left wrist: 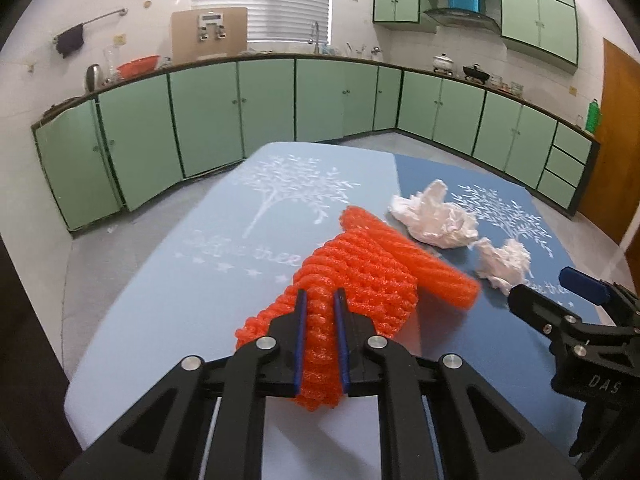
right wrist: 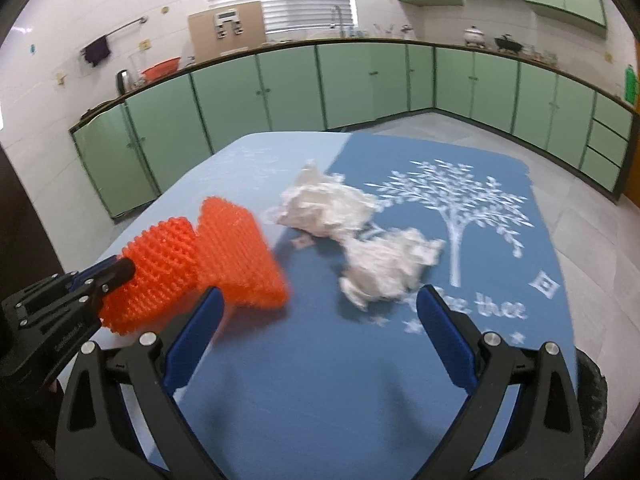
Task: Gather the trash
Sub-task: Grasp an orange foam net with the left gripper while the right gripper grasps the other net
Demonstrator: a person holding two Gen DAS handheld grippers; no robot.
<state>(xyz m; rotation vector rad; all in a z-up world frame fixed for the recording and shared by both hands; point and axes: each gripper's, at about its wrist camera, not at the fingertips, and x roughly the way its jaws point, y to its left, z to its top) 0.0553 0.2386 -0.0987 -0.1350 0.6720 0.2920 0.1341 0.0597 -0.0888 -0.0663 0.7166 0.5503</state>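
Netting, the orange foam sleeve (left wrist: 352, 280), is pinched in the left tool (left wrist: 320, 300) for lifting off the bench (left wrist: 160, 280); right tool (right wrist: 320, 300) gapes empty toward the crumpled tissue (right wrist: 384, 268)

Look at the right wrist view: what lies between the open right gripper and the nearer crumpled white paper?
Nothing: only bare dark blue mat separates the right gripper from the nearer crumpled white paper in that view.
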